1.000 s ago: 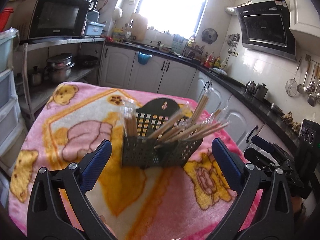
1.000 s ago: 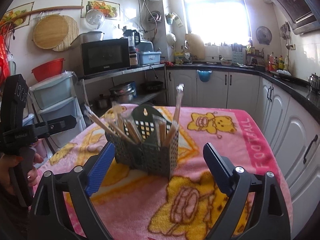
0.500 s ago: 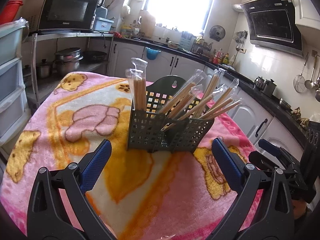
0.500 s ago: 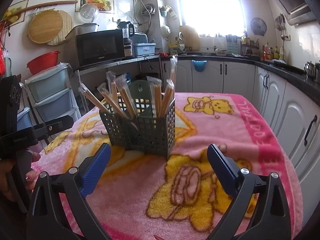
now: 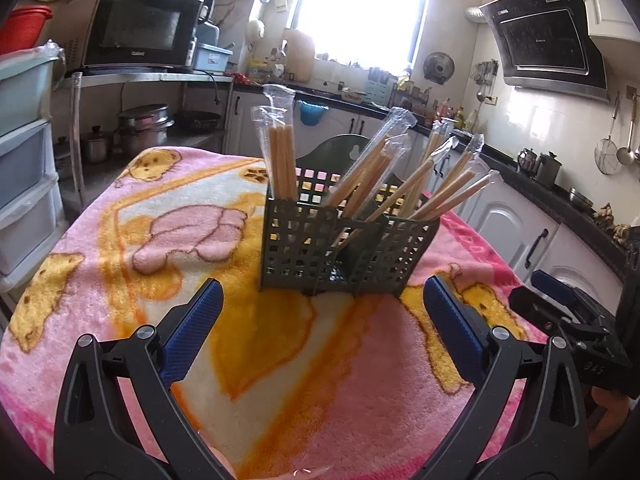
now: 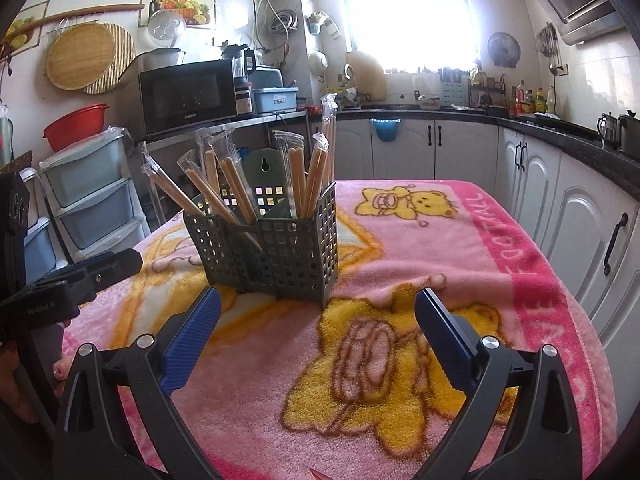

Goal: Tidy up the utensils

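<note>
Two grippers are facing the utensil caddy [image 5: 344, 248] from opposite sides, both with jaws spread wide and gripping nothing. Left gripper [image 5: 320, 332] is sitting just in front of the caddy; right gripper [image 6: 318, 328] is likewise just short of the caddy's near corner. Caddy is standing upright on the pink bear blanket [image 6: 440, 264], roughly mid-table.

Wrapped chopsticks [image 5: 282, 160] are sitting in the caddy: one bundle upright in the caddy's left compartment (left view), the rest [image 5: 436, 188] fanning out and leaning toward the caddy's right side. Nothing loose is lying on the blanket near the caddy that I can see.

Judgement: sorting looks mostly done, or a regroup of the leaning sticks is coming; can't tell which.

Tips for the next grab:
- Pick one leaning pair high above the caddy rim, where the wrappers are apart from each other.
- Close on the wood, not the empty wrapper tip, since plastic will likely slip.
- Lift straight along the stick axis so the mesh isn't catching it.
- Other gripper should be pinning the caddy wall; it looks light and may tip.
</note>
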Available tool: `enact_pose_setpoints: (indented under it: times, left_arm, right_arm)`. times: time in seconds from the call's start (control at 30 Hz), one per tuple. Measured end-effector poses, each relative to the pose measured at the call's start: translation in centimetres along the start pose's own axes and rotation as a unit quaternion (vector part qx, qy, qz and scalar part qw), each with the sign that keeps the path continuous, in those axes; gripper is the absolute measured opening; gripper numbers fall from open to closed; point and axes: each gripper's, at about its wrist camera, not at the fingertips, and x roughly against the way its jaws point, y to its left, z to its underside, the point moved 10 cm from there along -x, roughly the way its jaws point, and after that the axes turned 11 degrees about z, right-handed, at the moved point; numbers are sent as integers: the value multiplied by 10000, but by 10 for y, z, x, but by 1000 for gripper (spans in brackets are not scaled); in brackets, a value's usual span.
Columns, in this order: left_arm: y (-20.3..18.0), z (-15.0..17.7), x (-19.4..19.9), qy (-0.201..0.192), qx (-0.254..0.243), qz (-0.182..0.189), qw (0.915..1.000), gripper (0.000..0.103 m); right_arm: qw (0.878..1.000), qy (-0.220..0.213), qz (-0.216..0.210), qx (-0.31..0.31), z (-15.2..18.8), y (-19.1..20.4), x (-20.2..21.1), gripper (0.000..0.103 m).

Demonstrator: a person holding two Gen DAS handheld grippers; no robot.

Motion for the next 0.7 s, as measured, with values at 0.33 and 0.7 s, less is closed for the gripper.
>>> enact_pose_setpoints:
  times: [0.33, 0.7]
  left_arm:
    - [1, -2, 5, -450, -277, -225, 9984, 93]
    - [3, -3, 8, -875, -531, -448, 9937, 93]
  right_arm:
    - [9977, -674, 80, -52, -7, 0, 11, 96]
    - [9904, -1355, 259, -82, -8, -3, 27, 96]
